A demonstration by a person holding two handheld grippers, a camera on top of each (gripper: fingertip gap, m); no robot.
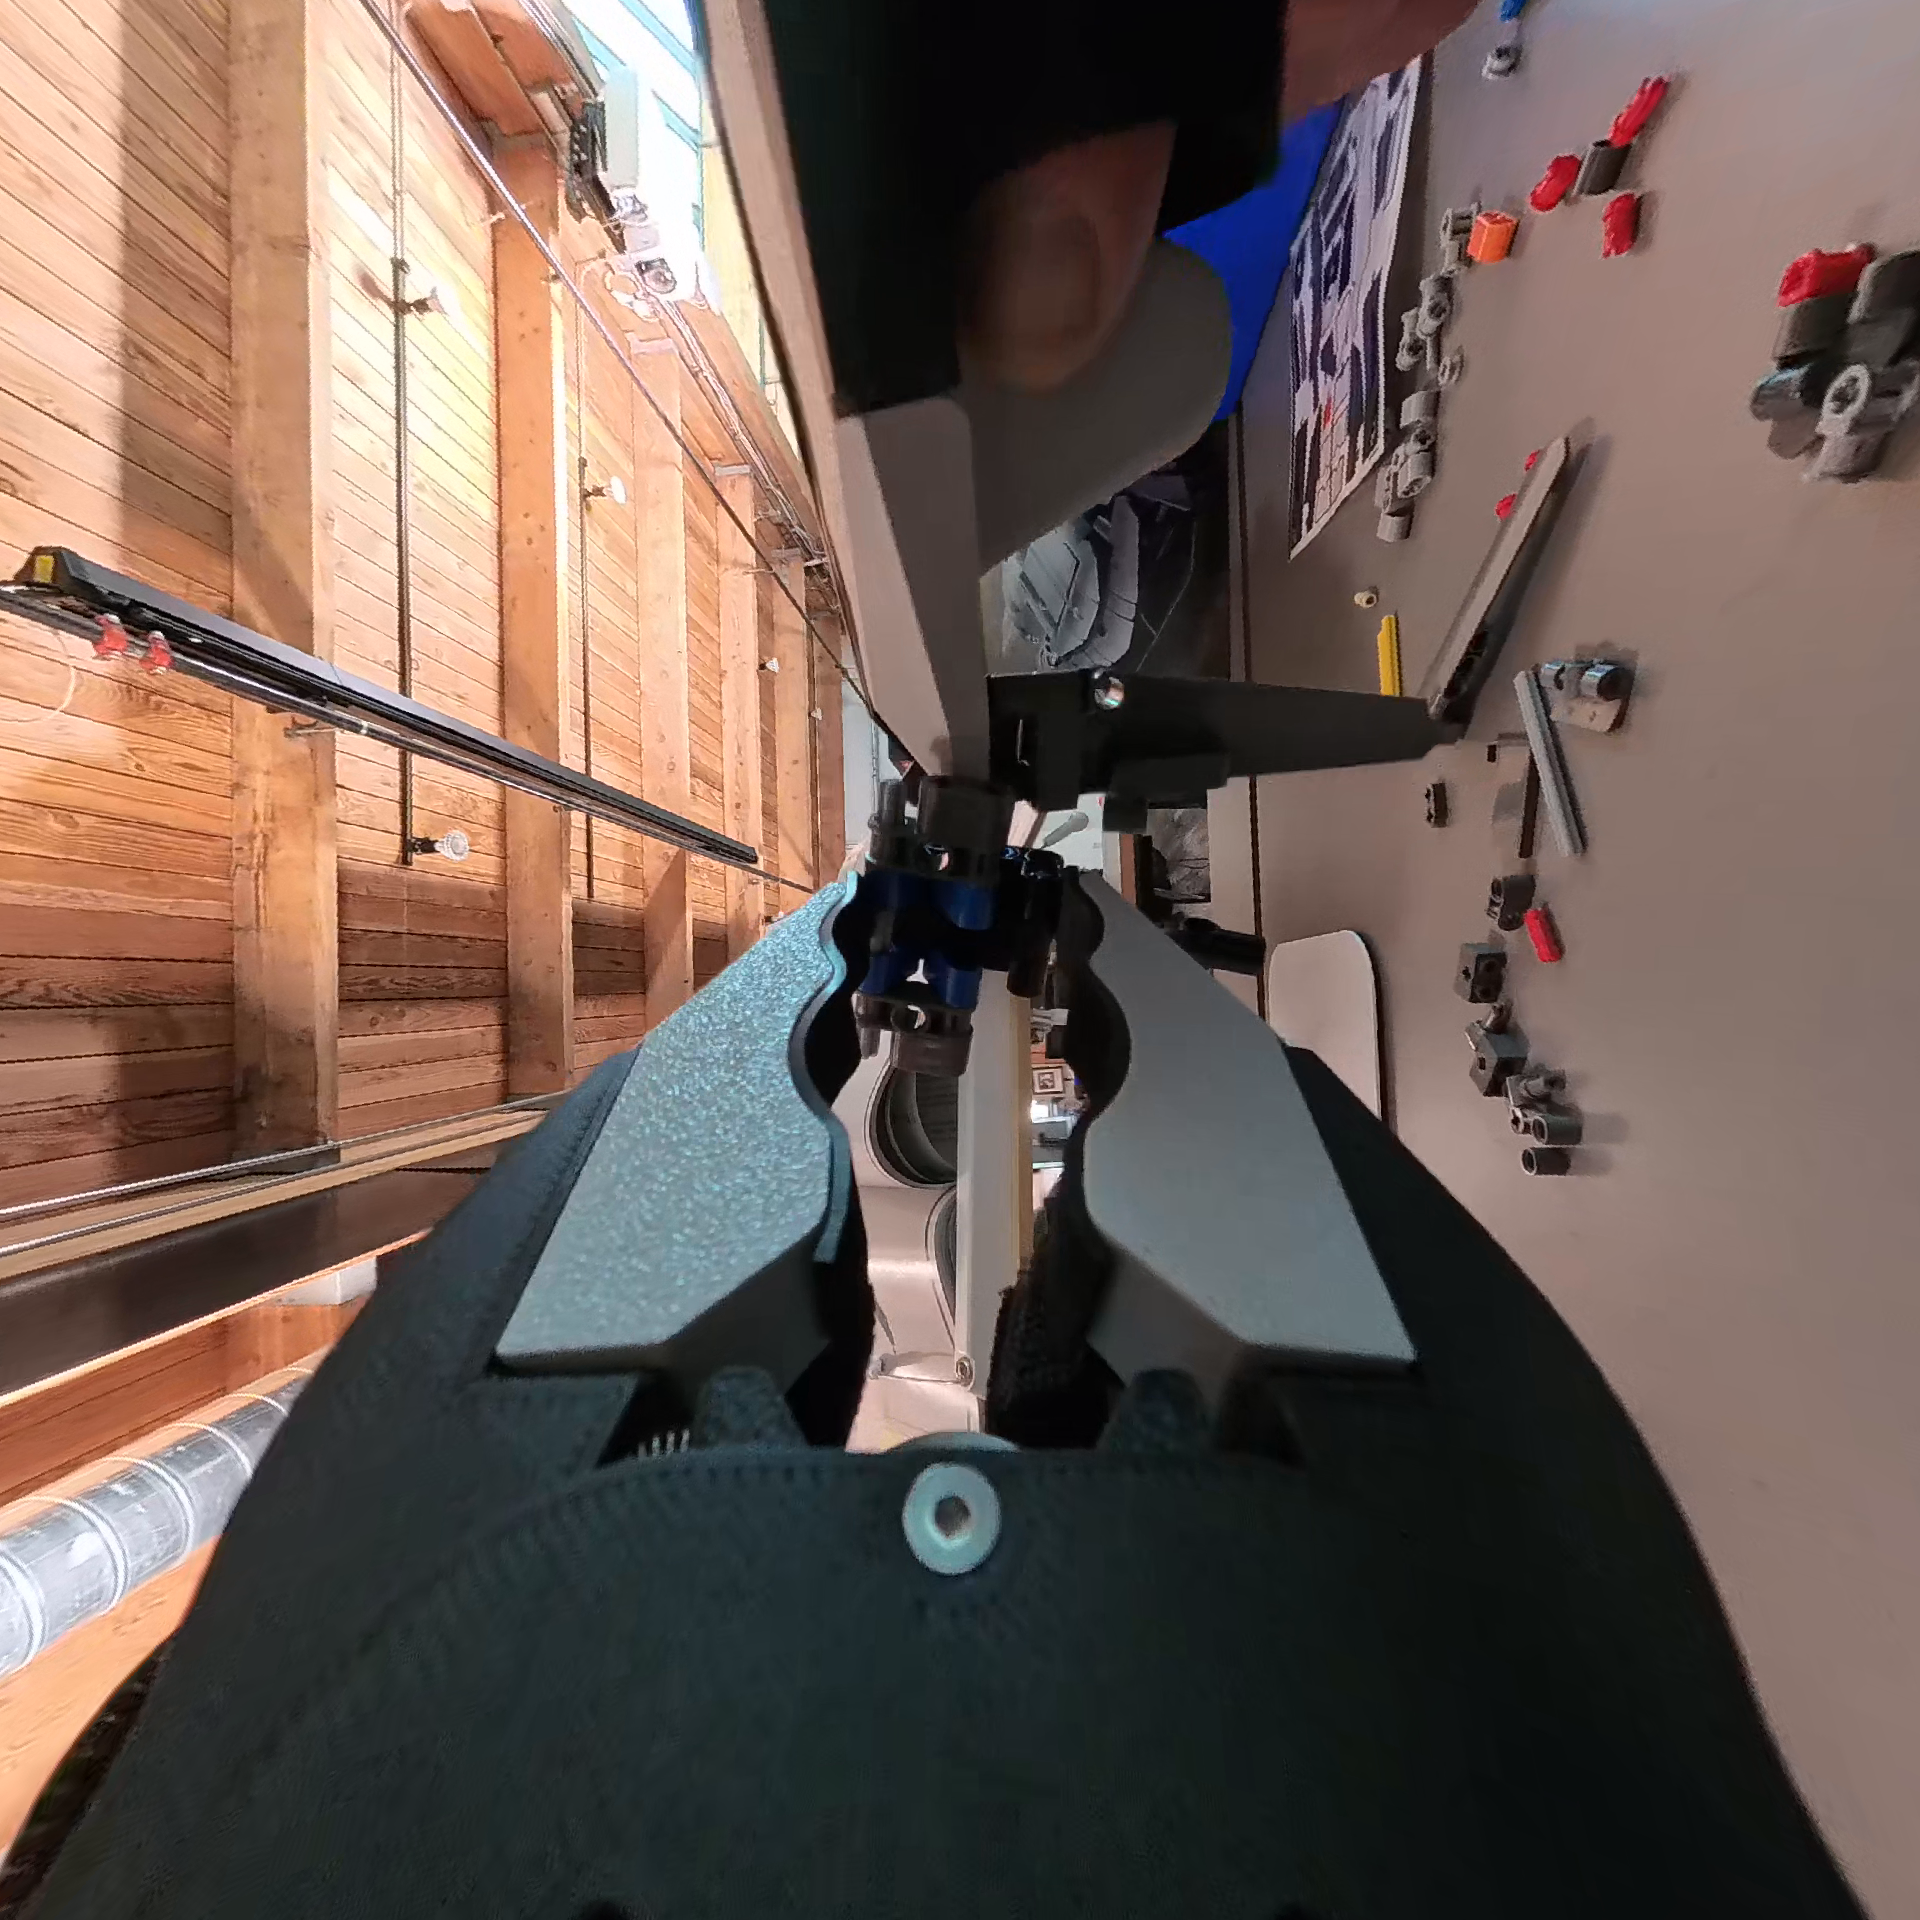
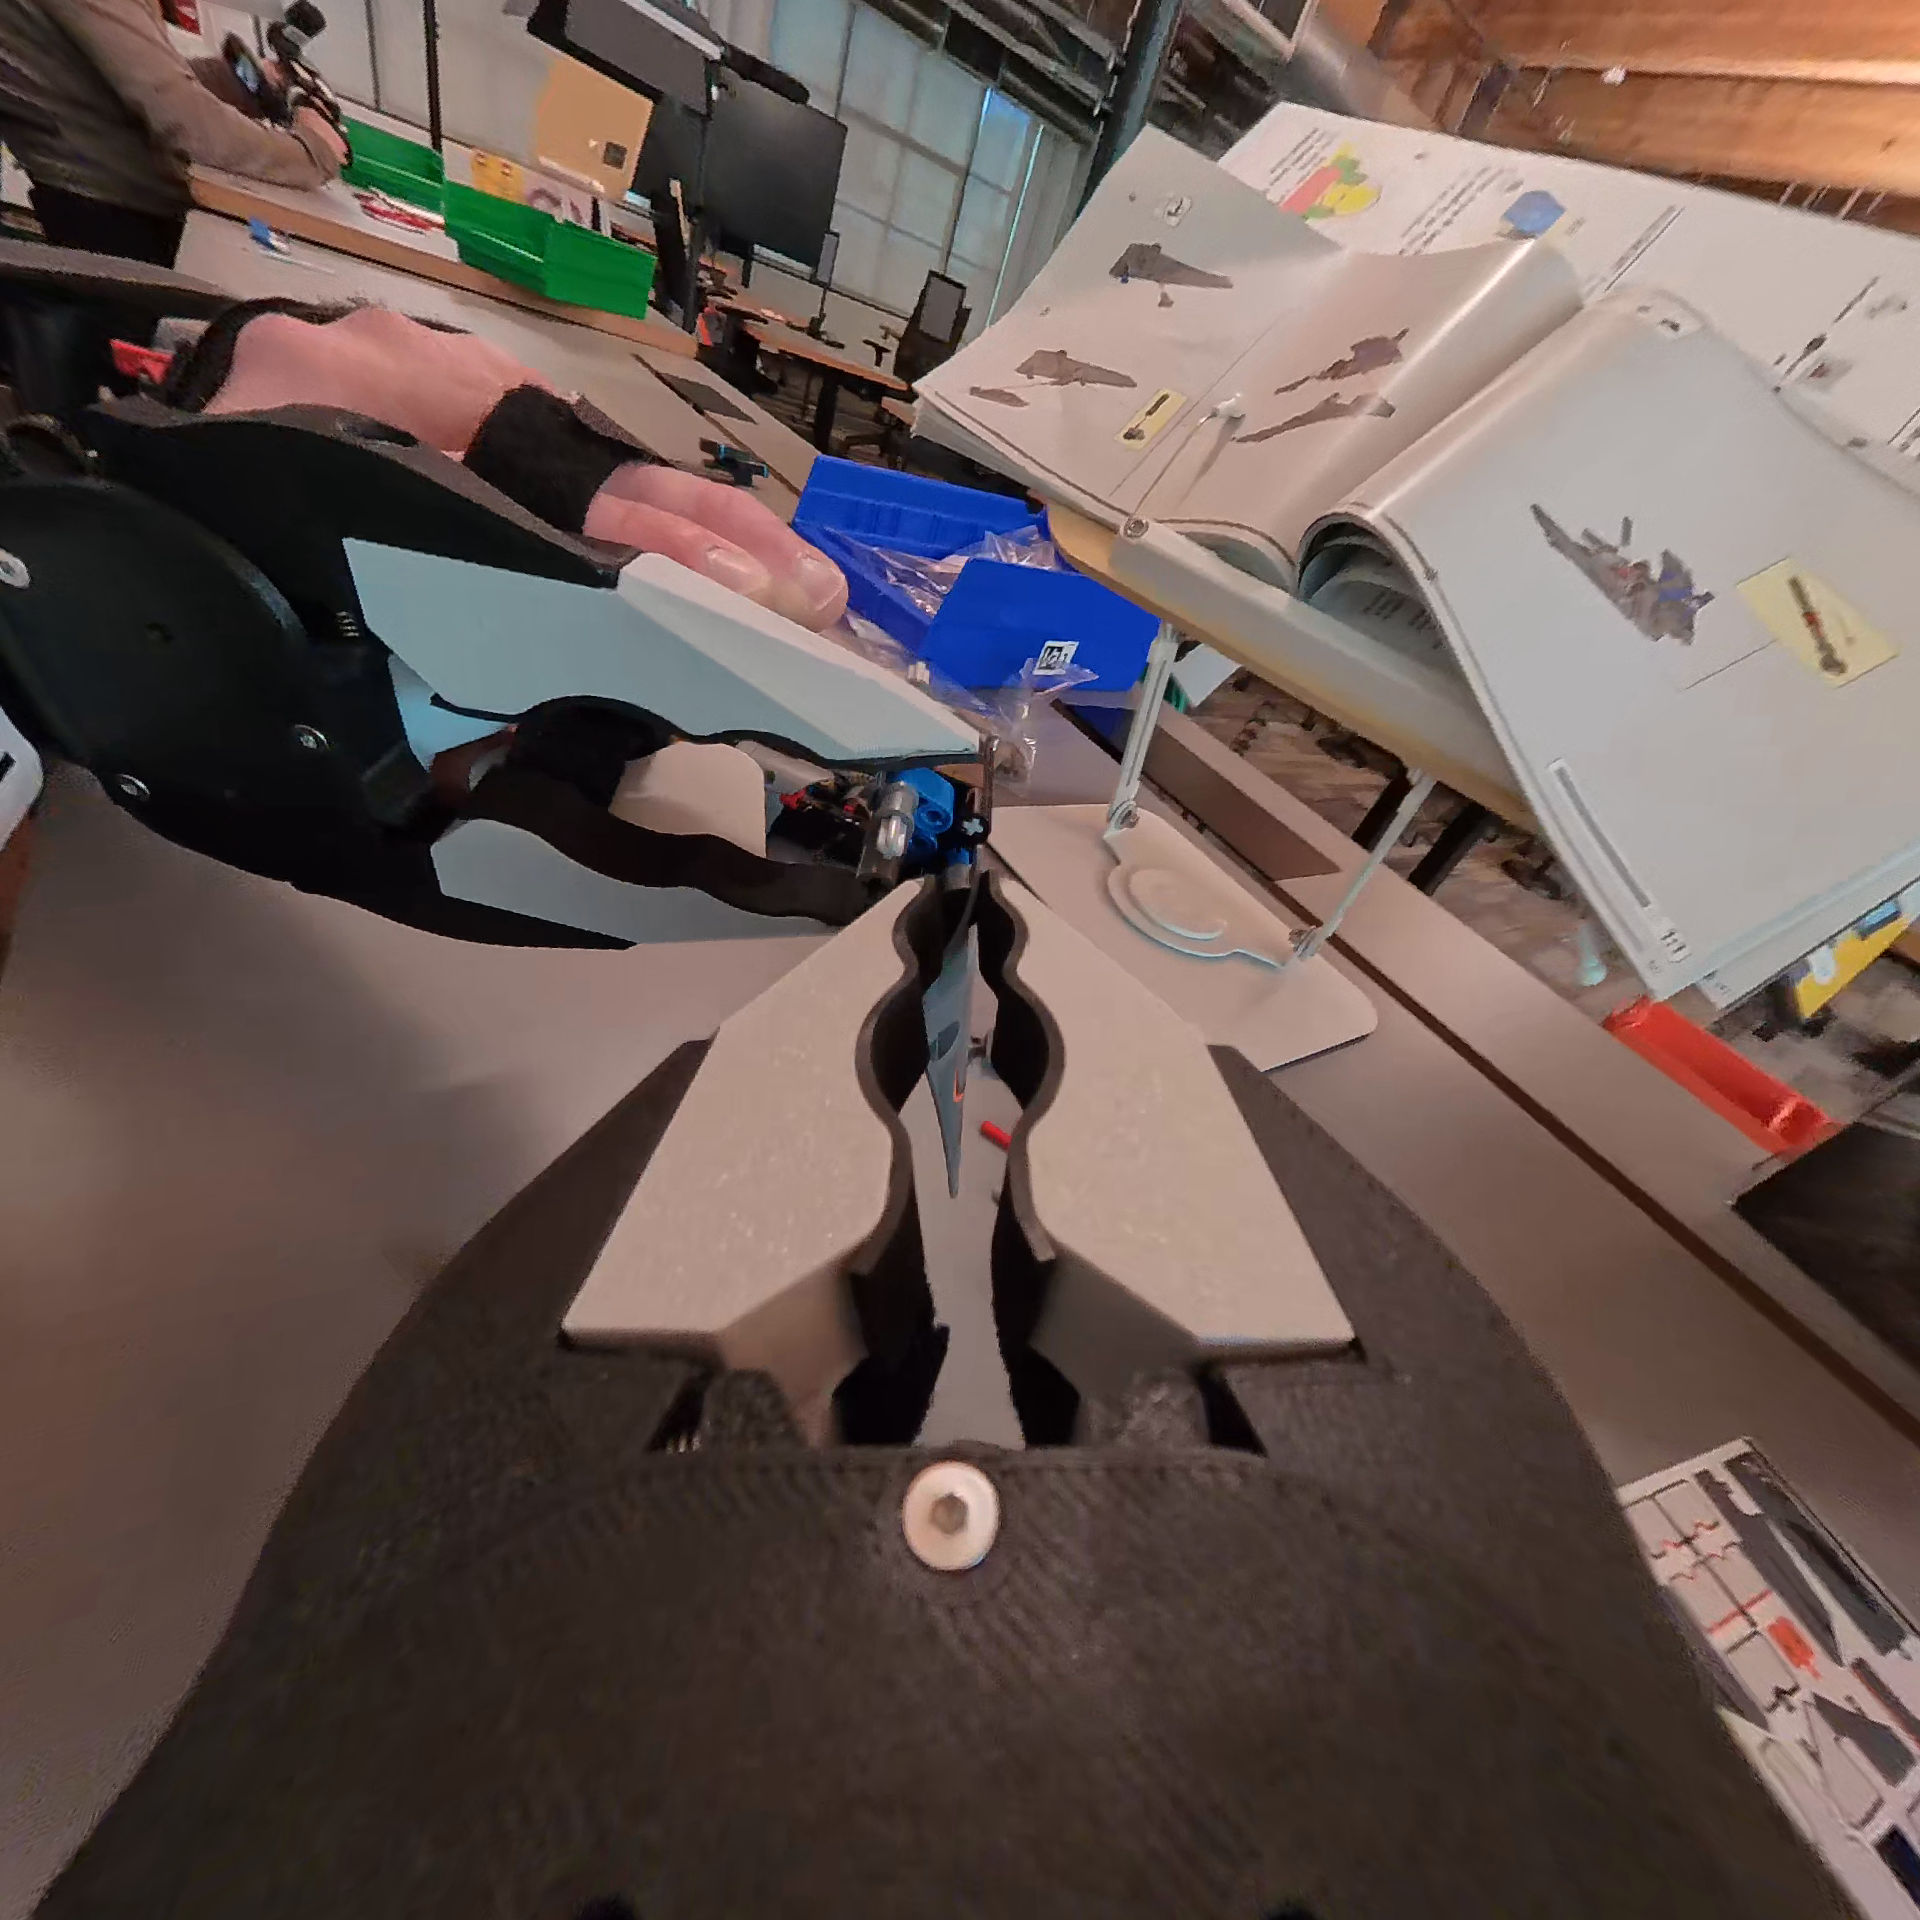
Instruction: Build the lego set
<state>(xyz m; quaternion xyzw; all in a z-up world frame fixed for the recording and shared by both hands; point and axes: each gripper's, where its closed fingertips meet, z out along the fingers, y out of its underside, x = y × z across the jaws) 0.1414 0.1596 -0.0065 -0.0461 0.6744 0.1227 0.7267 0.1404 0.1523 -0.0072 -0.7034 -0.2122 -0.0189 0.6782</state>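
The build looks to be in an early or middle stage. A small blue and black subassembly (image 1: 925,940) is already put together, and the left tongs (image 1: 951,935) are closed on it, holding it up off the surface (image 1: 1714,1195) with the view rolled sideways. The right tongs (image 2: 951,914) are drawn narrow around a long, thin dark grey plate (image 1: 1247,722), which meets the subassembly at its tip; whether it has seated cannot be told.

Much remains. Loose grey, black and red pieces (image 1: 1507,1049) lie scattered across the surface, among them a larger grey and red cluster (image 1: 1839,364) and a long dark beam (image 1: 1507,582). A sticker sheet (image 2: 1787,1662) lies untouched near the right tongs. The instruction booklet (image 2: 1455,436) stands open on a stand, with blue bins (image 2: 977,582) and clear bags beside it.

The subassembly is compact, with blue connectors, black pins and a silvery stud (image 2: 894,821).
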